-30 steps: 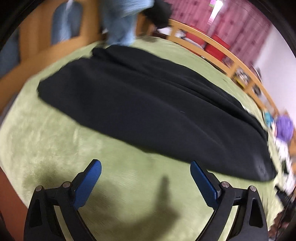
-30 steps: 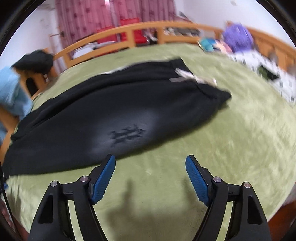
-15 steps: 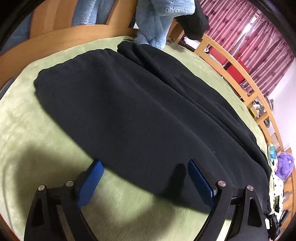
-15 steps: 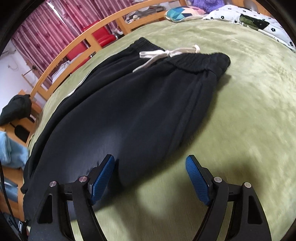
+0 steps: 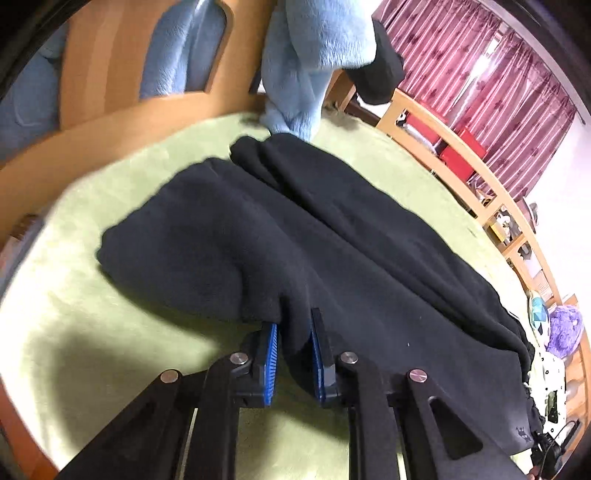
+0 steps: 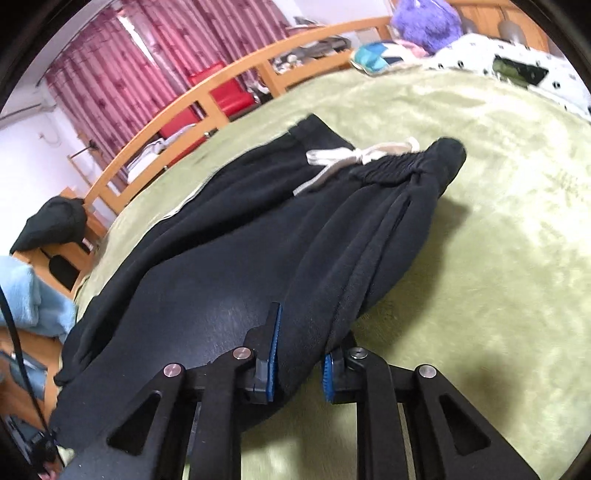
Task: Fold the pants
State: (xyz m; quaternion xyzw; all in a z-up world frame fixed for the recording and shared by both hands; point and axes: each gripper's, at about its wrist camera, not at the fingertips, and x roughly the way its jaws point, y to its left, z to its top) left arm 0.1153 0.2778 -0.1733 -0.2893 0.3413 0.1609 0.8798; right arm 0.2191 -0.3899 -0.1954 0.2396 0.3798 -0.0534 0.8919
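Black pants lie lengthwise on a green bed cover. In the left wrist view my left gripper is shut on the near edge of a leg, bunching the fabric up between the blue pads. In the right wrist view the pants show their elastic waistband and white drawstring at the far end. My right gripper is shut on the near edge of the pants near the hip, with the cloth pinched into a ridge.
A light blue fleece hangs over the wooden bed frame beyond the leg ends. A wooden rail runs along the far side, red curtains behind. A purple plush and a spotted cloth lie past the waistband.
Both grippers were open above the near edge of the pants; they have moved in and shut on the fabric, which now bunches up between the pads.
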